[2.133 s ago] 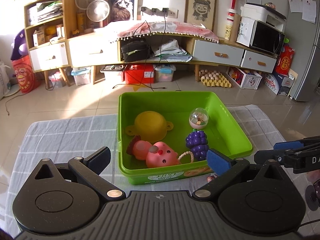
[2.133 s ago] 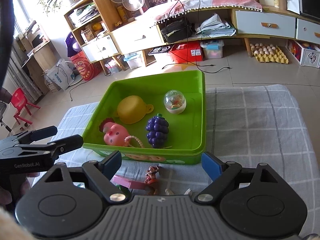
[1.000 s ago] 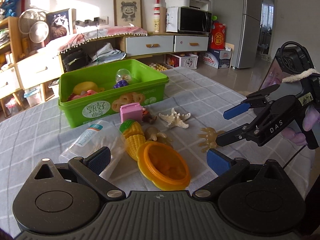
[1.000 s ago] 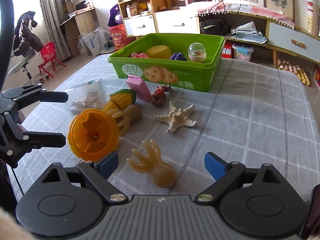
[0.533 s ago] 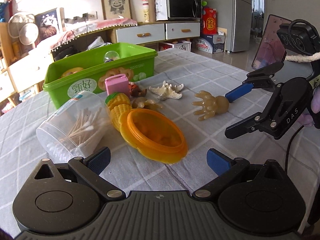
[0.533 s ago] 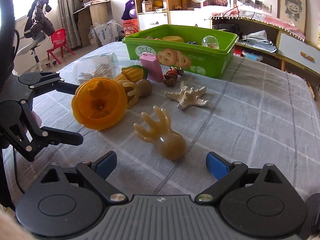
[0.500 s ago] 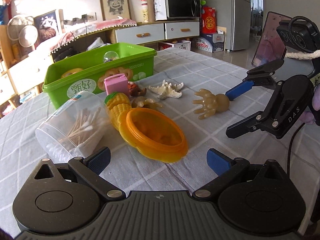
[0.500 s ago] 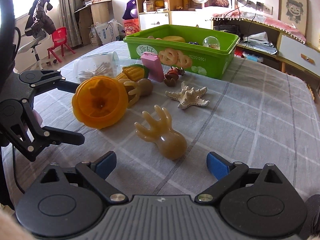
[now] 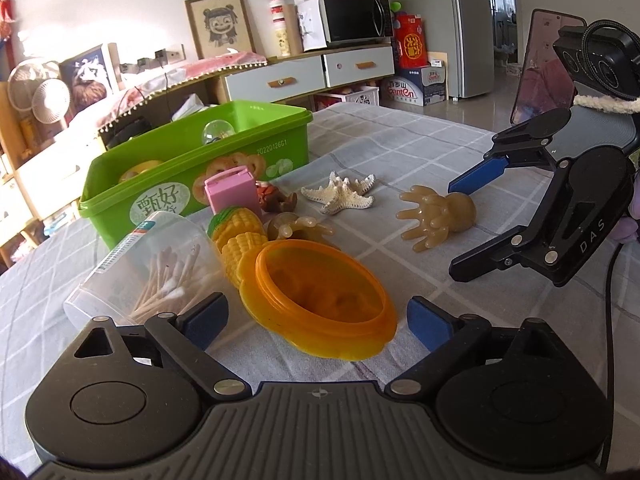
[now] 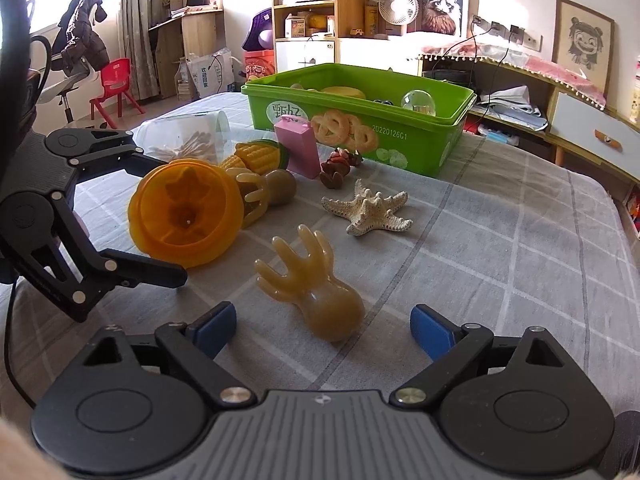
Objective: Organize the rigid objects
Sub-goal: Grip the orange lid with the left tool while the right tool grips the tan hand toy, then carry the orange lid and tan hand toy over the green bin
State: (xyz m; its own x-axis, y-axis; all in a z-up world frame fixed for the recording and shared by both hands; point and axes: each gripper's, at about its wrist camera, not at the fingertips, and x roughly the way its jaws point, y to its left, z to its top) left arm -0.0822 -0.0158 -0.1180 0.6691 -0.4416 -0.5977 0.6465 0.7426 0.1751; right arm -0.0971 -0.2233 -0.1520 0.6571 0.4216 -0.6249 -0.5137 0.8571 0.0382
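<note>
A green bin holding several toys stands at the far side of the checked tablecloth. In front of it lie a pink box, toy corn, a white starfish, an orange bowl and a tan octopus toy. My left gripper is open, its jaws on either side of the orange bowl. My right gripper is open, its jaws on either side of the octopus toy's head.
A clear tub of cotton swabs lies on its side left of the bowl. A second tan octopus toy and a small brown figure lie by the corn. The table's edge runs along the right.
Both grippers came down from above the bin to table level, and have crept closer to the orange bowl and the octopus toy. Both stay open.
</note>
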